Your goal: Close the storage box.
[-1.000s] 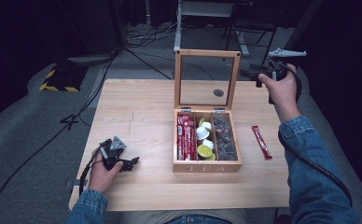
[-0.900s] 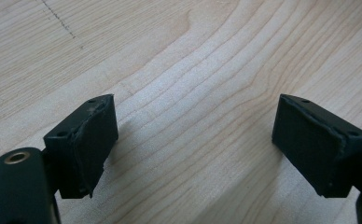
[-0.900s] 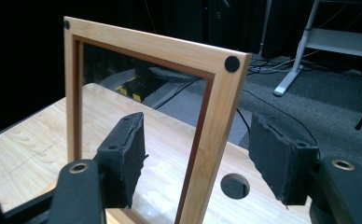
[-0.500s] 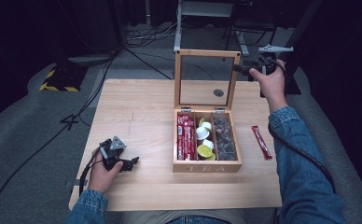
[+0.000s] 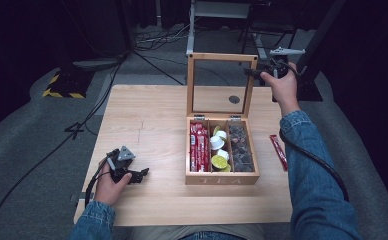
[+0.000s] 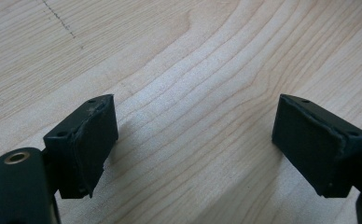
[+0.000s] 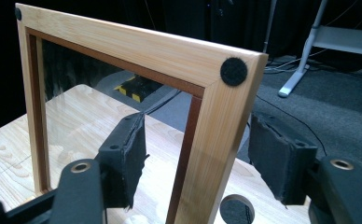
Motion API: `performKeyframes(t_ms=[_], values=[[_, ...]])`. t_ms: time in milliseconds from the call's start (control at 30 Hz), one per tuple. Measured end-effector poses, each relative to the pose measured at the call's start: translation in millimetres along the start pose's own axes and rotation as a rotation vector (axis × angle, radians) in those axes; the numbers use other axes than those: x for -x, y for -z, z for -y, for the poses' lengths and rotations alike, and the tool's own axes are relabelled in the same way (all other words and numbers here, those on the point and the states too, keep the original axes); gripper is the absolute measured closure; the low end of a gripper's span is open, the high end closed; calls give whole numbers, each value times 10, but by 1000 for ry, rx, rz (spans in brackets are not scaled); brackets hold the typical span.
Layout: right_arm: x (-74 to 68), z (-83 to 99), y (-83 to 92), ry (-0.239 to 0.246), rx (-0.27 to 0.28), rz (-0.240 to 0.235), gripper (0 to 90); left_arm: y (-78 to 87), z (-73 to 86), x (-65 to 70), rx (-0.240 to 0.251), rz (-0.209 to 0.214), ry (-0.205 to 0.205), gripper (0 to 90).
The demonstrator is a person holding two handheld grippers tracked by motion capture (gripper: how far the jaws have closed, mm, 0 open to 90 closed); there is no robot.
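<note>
Lid (image 5: 222, 85) of the tea box (image 5: 222, 178), a wooden frame around a clear pane, stands upright on its hinges at the box's far edge, long axis running across the table (image 5: 147, 125). The right gripper (image 5: 262, 70) is held at the lid's upper right corner, reaching in from the right; in the right gripper view the corner post of the lid (image 7: 216, 140) rises between the two jaws, one pad on the pane side and one on the outer side. The jaws stand partly open with a gap showing on each side of the wood, so the pads straddle the frame without pressing on it, and nothing is gripped. The right hand is therefore the nearer one by far; the left gripper (image 5: 132, 174) rests low on the table near its front left corner, well apart from the box, its jaws wide open over bare wood with nothing between them, as the left gripper view confirms (image 6: 193, 154). A round dark felt dot (image 7: 233, 71) marks the corner face of the frame. The box has three compartments: red sachets (image 5: 196, 147) in the left, small cups with white and lime lids (image 5: 218, 150) in the middle, and dark wrapped items (image 5: 241, 147) in the right. One further red sachet (image 5: 278, 152) lies on the table just right of the box. Judged from this layout, the coming move is a pinch on the corner post, then a swing of the lid forward and down.
</note>
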State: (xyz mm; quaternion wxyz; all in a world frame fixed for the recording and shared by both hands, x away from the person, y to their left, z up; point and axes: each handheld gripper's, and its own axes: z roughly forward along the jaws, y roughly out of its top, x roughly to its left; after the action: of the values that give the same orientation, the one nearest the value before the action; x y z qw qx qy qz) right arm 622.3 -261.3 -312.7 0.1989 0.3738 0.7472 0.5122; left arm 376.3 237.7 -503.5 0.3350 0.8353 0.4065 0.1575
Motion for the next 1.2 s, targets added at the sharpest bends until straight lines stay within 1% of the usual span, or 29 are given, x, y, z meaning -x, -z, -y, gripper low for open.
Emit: performKeyframes(t_ms=[167, 267, 400, 600, 733, 867, 933, 967, 1033, 1100, 1167, 1200], values=[[17, 9, -34, -12, -3, -10, 384, 0, 0, 0, 0, 0, 0, 145], [28, 7, -32, -20, 8, -25, 397, -1, 0, 0, 1, 0, 0, 145], [19, -11, 0, -18, 21, -47, 415, -1, 0, 0, 1, 0, 0, 145], [-30, -48, 74, -6, 12, -44, 414, -3, -1, -2, 2, 2, -1, 145], [-94, -67, 161, 17, 13, -35, 414, -6, -3, -7, 3, 2, -5, 145], [-152, -81, 275, 45, 10, -43, 428, -8, -6, -6, 2, 1, -3, 145], [-185, -86, 333, 55, 19, -48, 428, -10, -7, -4, 2, 0, 0, 145], [-215, -89, 377, 64, 27, -49, 428, -12, -7, 0, 3, 2, 6, 145], [-260, -98, 444, 76, 34, -48, 429, -13, -10, -2, 2, -2, 4, 145], [-321, -99, 515, 92, 30, -48, 428, -12, -10, -2, 1, -2, 4, 145], [-394, -89, 605, 123, 18, -45, 428, -12, -12, -1, -1, -3, 4, 145], [-416, -83, 633, 127, 15, -46, 428, -13, -12, -1, -1, -1, 5, 145]])
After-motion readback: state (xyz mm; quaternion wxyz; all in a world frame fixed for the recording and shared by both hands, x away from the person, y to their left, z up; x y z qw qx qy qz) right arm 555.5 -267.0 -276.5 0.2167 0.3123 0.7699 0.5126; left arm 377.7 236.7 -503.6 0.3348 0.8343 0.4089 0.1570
